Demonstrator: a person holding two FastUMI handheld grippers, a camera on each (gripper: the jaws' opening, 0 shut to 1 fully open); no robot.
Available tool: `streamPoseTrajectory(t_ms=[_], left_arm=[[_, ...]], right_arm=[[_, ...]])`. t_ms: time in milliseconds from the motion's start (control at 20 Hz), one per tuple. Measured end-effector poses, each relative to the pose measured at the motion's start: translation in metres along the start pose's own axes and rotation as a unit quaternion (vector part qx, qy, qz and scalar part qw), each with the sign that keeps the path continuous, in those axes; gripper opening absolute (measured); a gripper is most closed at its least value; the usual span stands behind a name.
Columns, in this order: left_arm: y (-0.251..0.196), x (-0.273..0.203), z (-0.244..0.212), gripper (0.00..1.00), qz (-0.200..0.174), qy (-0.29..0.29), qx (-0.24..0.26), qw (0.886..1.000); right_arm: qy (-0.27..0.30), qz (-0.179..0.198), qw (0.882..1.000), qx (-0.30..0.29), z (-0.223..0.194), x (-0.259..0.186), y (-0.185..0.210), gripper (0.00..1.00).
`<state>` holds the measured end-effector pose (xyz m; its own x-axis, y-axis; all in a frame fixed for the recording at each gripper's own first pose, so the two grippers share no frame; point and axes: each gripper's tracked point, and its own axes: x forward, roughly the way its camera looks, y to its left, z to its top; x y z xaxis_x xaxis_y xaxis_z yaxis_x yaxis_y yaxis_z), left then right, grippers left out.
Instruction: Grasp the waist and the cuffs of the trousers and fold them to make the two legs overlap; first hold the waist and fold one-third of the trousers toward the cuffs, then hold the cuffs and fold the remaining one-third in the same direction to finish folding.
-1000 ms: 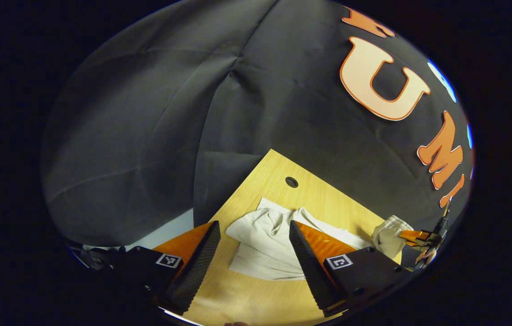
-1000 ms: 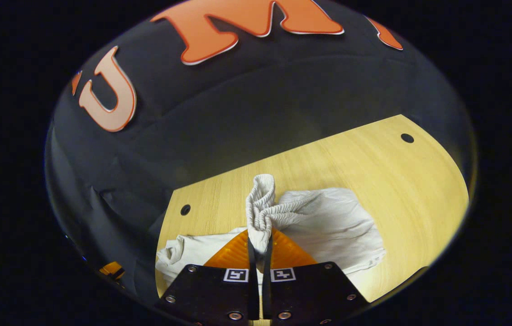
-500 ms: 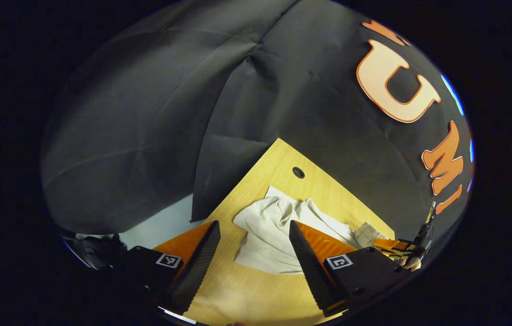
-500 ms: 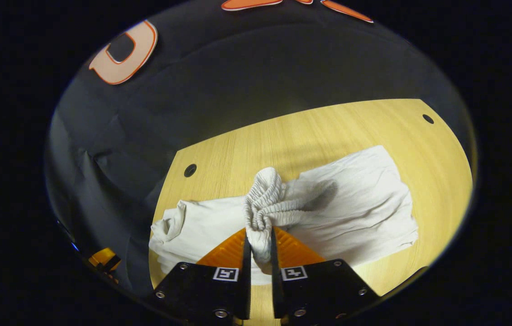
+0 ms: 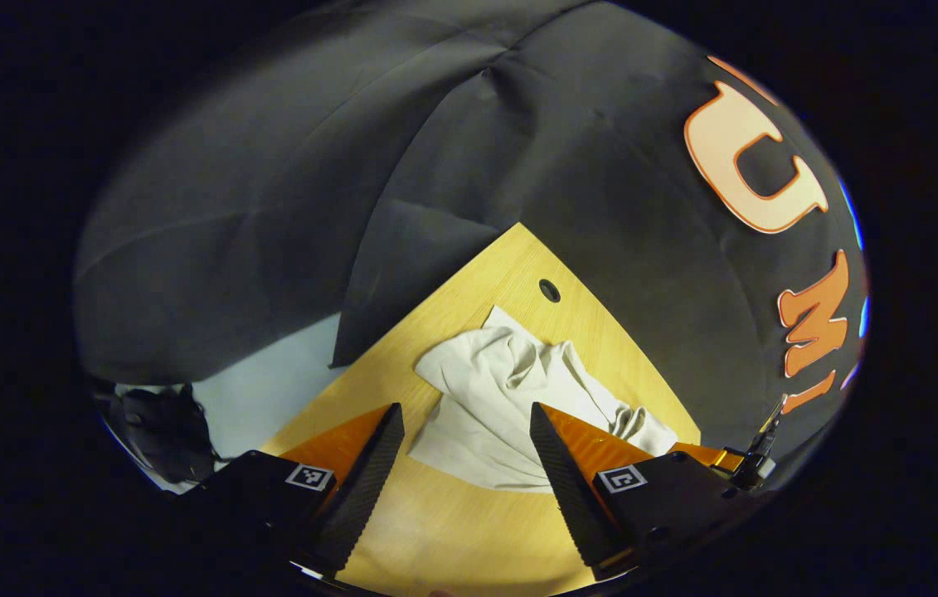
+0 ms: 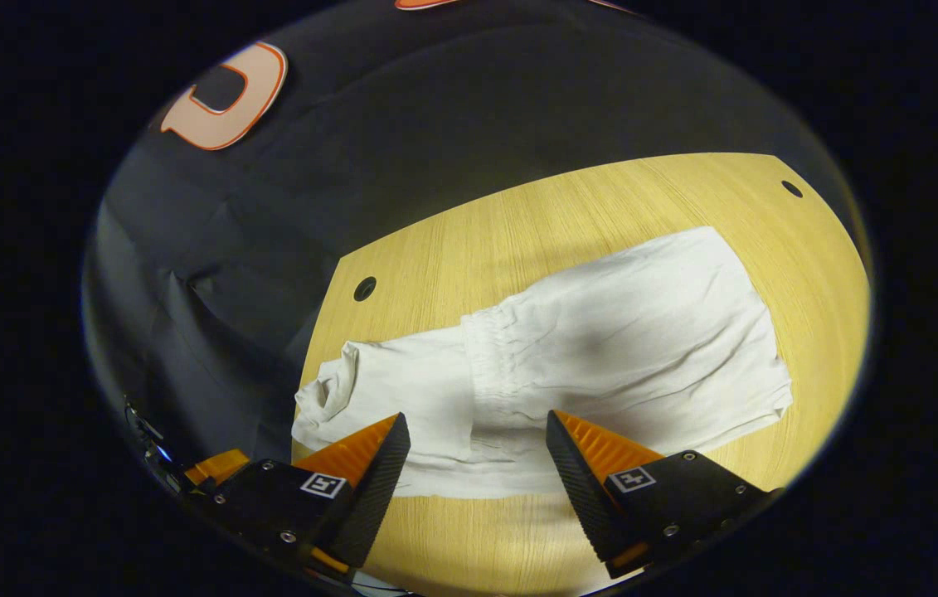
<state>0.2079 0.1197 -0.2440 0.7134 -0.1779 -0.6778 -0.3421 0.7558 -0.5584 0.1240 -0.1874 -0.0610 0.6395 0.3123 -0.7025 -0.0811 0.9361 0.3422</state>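
White trousers (image 6: 601,348) lie on the wooden table (image 6: 535,232). Their elastic waist (image 6: 485,340) is folded over onto the legs and rests near the middle. The cuff end (image 6: 328,394) lies bunched at the left in the right gripper view. My right gripper (image 6: 477,431) hangs open just above the near edge of the cloth, holding nothing. In the left gripper view the trousers (image 5: 502,398) stretch away from the crumpled cuff end, and my left gripper (image 5: 464,419) is open above the table near that end. The other gripper (image 5: 726,460) shows at the far right.
The table (image 5: 469,531) has round holes near its corners (image 6: 364,288) (image 6: 791,188) (image 5: 549,290). Black cloth walls stand close behind the table. A pale floor (image 5: 269,373) shows past the table's left edge in the left gripper view.
My right gripper has opened and let go of the waist, which now lies flat on the legs. The left gripper stayed open and its view drifted slightly.
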Motion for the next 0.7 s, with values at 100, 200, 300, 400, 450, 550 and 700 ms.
streamPoseTrajectory(t_ms=[100,200,300,400,450,550,700], left_arm=[[0.002,0.009,-0.014,1.0,-0.004,0.017,-0.028,0.999],[0.004,0.019,-0.025,1.0,-0.011,0.033,-0.065,0.997],[0.009,0.03,-0.032,1.0,-0.017,0.045,-0.102,0.994],[0.013,0.043,-0.037,1.0,-0.019,0.053,-0.126,0.99],[0.016,0.049,-0.039,1.0,-0.018,0.057,-0.134,0.989],[0.018,0.054,-0.038,1.0,-0.016,0.06,-0.145,0.987],[0.016,0.061,-0.036,1.0,-0.014,0.062,-0.142,0.988]], right_arm=[[0.0,0.002,1.0,0.009,-0.002,-0.005,-0.005,0.99],[0.001,-0.001,1.0,0.011,-0.004,-0.01,-0.011,0.99],[0.0,-0.005,1.0,0.013,-0.004,-0.015,-0.018,0.99],[0.002,-0.008,1.0,0.021,-0.004,-0.018,-0.026,0.99],[0.003,-0.011,1.0,0.027,-0.005,-0.019,-0.03,0.98],[0.003,-0.014,0.999,0.038,-0.007,-0.022,-0.037,0.99],[0.006,-0.019,0.998,0.053,-0.008,-0.024,-0.05,0.99]])
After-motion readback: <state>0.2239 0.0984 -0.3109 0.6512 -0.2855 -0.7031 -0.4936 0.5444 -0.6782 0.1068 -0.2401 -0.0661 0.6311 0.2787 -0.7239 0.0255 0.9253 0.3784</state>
